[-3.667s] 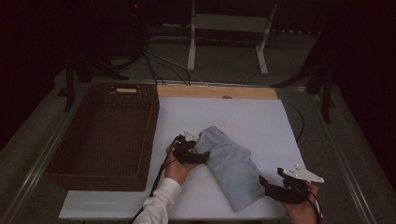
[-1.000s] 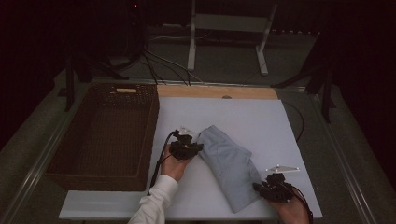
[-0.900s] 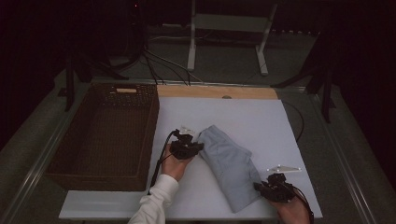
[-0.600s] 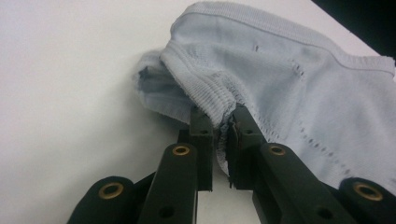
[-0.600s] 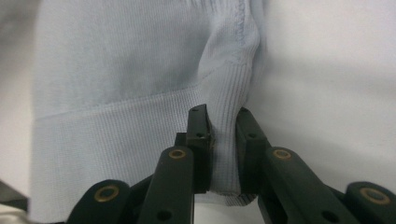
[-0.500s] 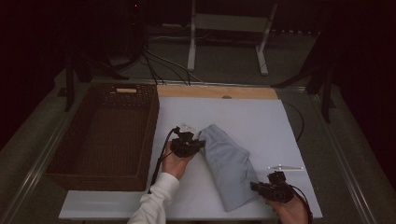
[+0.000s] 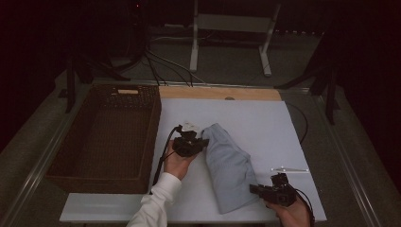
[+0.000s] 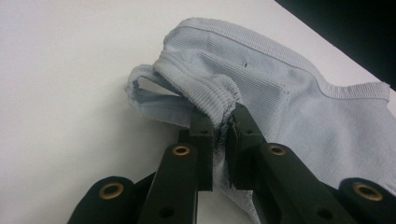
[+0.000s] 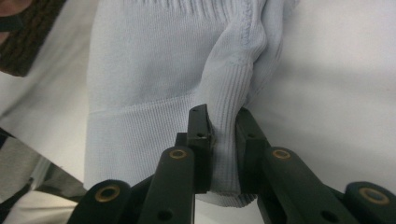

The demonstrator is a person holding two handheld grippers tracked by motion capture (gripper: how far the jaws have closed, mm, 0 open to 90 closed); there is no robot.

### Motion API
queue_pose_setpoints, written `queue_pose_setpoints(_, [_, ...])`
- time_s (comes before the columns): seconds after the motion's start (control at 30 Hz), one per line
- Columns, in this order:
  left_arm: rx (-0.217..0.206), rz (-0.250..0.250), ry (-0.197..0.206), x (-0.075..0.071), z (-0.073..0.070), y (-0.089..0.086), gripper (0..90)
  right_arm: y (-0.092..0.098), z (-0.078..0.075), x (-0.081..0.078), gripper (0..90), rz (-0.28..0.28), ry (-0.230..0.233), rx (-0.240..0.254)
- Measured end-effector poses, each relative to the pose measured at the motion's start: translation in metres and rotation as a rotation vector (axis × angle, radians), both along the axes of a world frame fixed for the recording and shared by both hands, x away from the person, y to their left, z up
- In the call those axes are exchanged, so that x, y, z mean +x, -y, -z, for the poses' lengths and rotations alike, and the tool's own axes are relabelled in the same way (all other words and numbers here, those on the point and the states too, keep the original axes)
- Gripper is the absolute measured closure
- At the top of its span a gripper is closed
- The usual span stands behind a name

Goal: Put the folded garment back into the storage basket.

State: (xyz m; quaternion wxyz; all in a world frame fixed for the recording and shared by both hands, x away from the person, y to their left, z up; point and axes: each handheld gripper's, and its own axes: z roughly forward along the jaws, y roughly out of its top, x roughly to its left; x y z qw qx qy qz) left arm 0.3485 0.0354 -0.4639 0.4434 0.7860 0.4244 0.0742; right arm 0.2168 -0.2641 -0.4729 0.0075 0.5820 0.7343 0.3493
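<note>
Folding step, my guess: pale blue knit garment [image 7: 228,166] lies folded, slantwise, mid white board [image 7: 265,118], right of wicker basket [image 7: 106,132]. I have left gripper [image 7: 202,142] clamped on ribbed hem at far end, jaws near closed with fabric between. Right gripper [image 7: 254,189] likewise pinched on near hem. Next move likely needs both ends lifted together, tension even. Versus a few seconds back: right gripper moved inward onto cloth; left barely shifted.

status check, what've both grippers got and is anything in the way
Left gripper shut on the light blue garment's far end, jaws pinching ribbed fabric. Right gripper shut on its near hem. Garment lies on the white board; wicker basket sits left, apart.
</note>
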Motion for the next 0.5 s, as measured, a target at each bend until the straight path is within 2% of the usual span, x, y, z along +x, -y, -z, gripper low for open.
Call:
queue_pose_setpoints(0.2, [0.014, 0.008, 0.016, -0.001, -0.007, 0.000, 83.0, -0.003, -0.005, 0.000, 80.5, -0.014, -0.012, 0.051])
queue_pose_setpoints(0.5, [0.006, 0.018, 0.035, -0.001, -0.021, -0.002, 83.1, -0.010, -0.014, 0.004, 80.5, -0.026, -0.004, 0.084])
